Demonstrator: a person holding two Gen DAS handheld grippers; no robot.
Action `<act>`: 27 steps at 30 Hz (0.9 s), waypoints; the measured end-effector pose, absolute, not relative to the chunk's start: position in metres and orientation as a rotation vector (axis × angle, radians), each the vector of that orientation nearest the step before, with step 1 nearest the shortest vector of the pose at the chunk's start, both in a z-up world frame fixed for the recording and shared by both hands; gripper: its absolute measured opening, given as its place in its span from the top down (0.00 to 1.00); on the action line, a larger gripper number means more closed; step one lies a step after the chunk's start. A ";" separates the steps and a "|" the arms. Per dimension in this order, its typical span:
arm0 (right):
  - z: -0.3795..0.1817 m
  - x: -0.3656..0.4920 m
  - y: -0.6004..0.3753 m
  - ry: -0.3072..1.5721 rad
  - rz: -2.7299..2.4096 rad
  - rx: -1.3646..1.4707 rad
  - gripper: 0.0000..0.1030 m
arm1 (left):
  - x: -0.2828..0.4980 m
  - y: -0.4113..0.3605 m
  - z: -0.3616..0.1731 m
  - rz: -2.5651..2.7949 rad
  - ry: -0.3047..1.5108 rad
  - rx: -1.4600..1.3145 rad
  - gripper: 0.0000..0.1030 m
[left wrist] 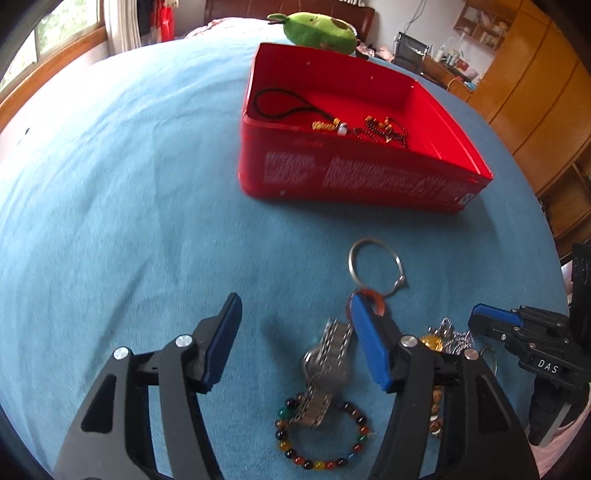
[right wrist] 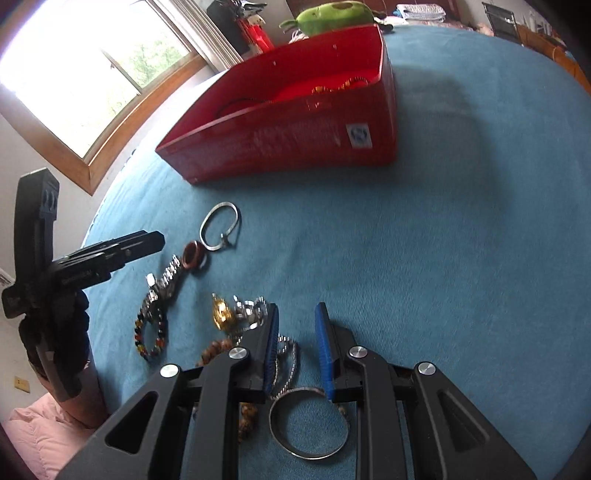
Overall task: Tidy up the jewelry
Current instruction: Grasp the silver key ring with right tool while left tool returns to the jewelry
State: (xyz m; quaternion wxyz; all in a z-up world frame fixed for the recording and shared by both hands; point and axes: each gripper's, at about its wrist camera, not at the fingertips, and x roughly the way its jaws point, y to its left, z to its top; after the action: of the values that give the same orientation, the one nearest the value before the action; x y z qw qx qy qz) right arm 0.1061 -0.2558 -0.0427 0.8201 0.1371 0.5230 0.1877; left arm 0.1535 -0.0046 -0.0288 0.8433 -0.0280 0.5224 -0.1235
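A red open box (left wrist: 354,181) sits on the blue cloth and holds a black cord charm (left wrist: 291,110) and a beaded chain (left wrist: 384,129). My left gripper (left wrist: 295,314) is open above a silver watch (left wrist: 325,369) that lies over a multicolour bead bracelet (left wrist: 321,439). A silver bangle (left wrist: 376,266) and an orange-red ring (left wrist: 373,299) lie just ahead. My right gripper (right wrist: 295,314) is open over a silver chain (right wrist: 288,354), with a silver bangle (right wrist: 310,424) below it. A gold pendant (right wrist: 221,314) lies to its left.
A green plush toy (left wrist: 317,27) lies behind the box. The red box (right wrist: 295,122) also shows in the right wrist view. A window (right wrist: 85,74) is at the left, wooden cabinets (left wrist: 535,92) at the right. Blue cloth (left wrist: 129,184) covers the whole surface.
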 end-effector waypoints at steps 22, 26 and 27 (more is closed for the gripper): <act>-0.038 0.156 -0.166 1.179 0.478 0.251 0.82 | 0.148 0.030 -0.036 -0.189 1.102 -0.089 0.43; -0.038 0.157 -0.169 1.171 0.458 0.259 0.82 | 0.152 0.031 -0.038 -0.190 1.098 -0.080 0.45; -0.037 0.158 -0.171 1.167 0.449 0.262 0.82 | 0.152 0.031 -0.038 -0.189 1.095 -0.078 0.45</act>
State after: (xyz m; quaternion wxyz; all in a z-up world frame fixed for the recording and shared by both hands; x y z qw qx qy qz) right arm 0.1580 -0.1708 -0.0371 0.8027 0.1224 0.5448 0.2095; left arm 0.1519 0.0314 -0.0381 0.8489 -0.0371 0.5195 -0.0898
